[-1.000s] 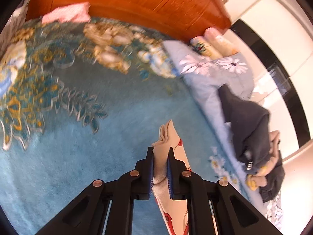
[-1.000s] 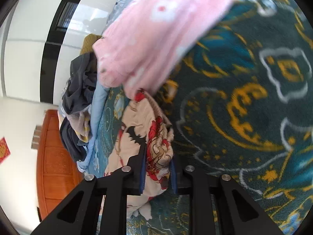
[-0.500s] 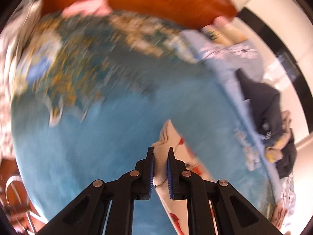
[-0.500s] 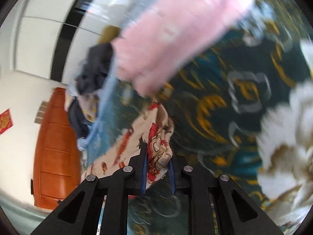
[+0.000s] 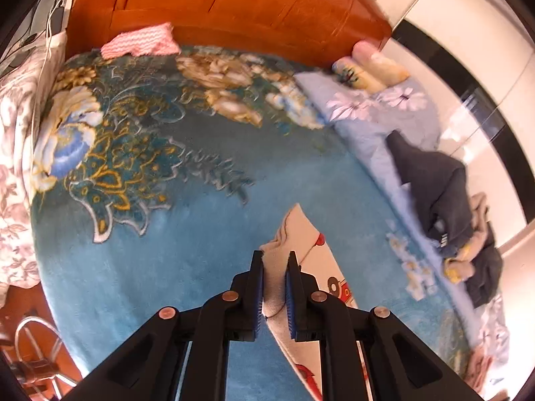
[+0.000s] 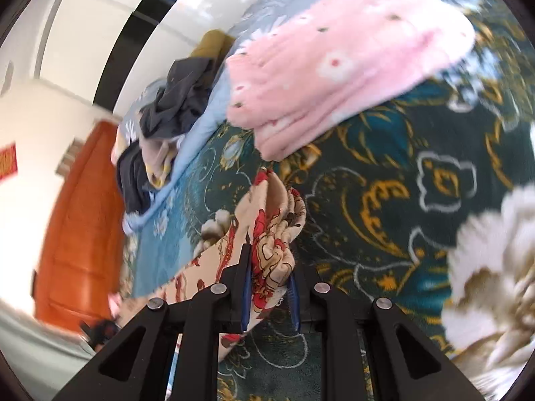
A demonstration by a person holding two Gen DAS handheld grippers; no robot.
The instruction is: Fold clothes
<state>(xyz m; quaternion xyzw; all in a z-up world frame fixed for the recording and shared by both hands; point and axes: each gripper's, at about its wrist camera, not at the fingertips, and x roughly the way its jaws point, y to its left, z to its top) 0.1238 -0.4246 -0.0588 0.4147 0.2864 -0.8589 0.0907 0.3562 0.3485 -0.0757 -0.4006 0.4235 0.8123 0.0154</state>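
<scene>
Both grippers, L (image 5: 274,290) & R (image 6: 269,287), jaws clamped on cream garment (image 5: 306,244); pink cloth (image 6: 334,67) ahead of R, probably folded.

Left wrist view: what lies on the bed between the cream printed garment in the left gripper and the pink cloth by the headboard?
Only bare blue floral blanket between the cream printed garment and the pink cloth.

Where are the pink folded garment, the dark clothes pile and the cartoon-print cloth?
pink folded garment (image 6: 334,67), right wrist view, top face
dark clothes pile (image 5: 438,183), left wrist view, upper fold
cartoon-print cloth (image 5: 301,234), left wrist view, free corner
</scene>
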